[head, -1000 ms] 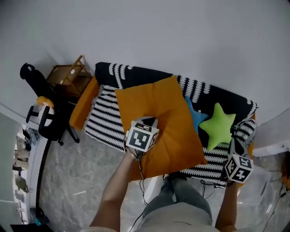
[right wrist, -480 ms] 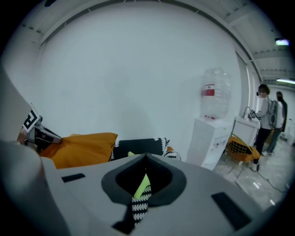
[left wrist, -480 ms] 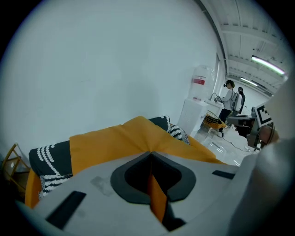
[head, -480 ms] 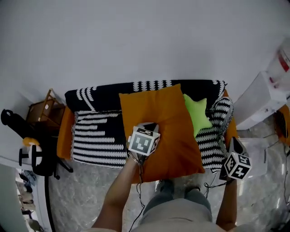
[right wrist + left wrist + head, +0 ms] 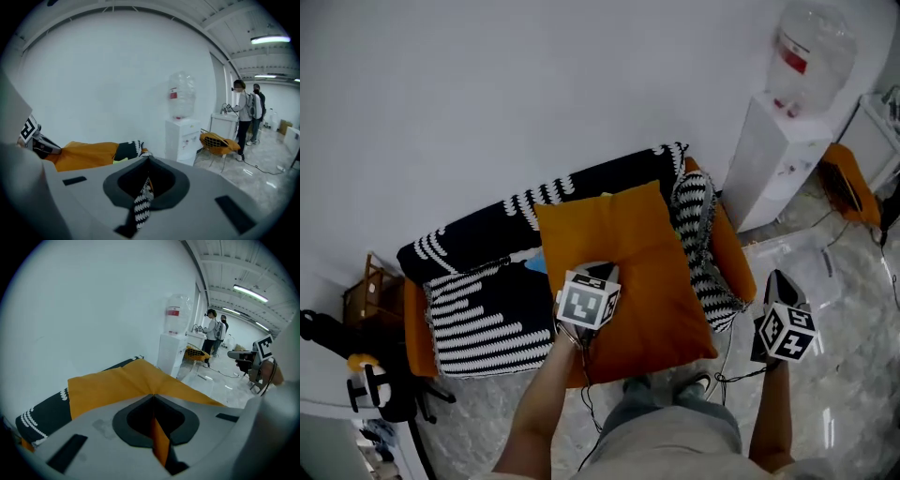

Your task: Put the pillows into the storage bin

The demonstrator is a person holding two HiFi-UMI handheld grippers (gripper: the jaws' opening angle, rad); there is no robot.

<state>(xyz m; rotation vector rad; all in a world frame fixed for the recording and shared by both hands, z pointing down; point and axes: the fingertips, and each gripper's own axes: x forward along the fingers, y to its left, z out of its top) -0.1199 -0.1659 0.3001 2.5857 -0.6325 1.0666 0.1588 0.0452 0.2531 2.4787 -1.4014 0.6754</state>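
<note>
The orange pillow (image 5: 652, 272) hangs at the frame's centre in the head view, in front of the sofa (image 5: 478, 319), and its lower edge reaches down to the person's feet. The left gripper (image 5: 598, 274) holds it near its left edge: its fingers (image 5: 108, 427) are closed tight, with a fold of orange cloth pinched between them. At the right of the frame, the right gripper (image 5: 778, 281) is closed on the striped pillow (image 5: 698, 234), and a strip of black-and-white cloth with an orange edge shows between its fingers. That pillow hangs just beside the orange one, at the sofa's right end. The clear storage bin (image 5: 811, 255) stands on the floor (image 5: 853, 375) at right centre, close under the right gripper and beside the white water dispenser (image 5: 778, 150). Bare floor lies open to the lower right of the bin. An orange chair (image 5: 848, 178) closes the upper right, and the white wall runs behind the sofa. The orange pillow is large, square, plain and soft, with creases spreading out from the pinch. A bit of blue pillow (image 5: 535, 265) shows on the seat.
</note>
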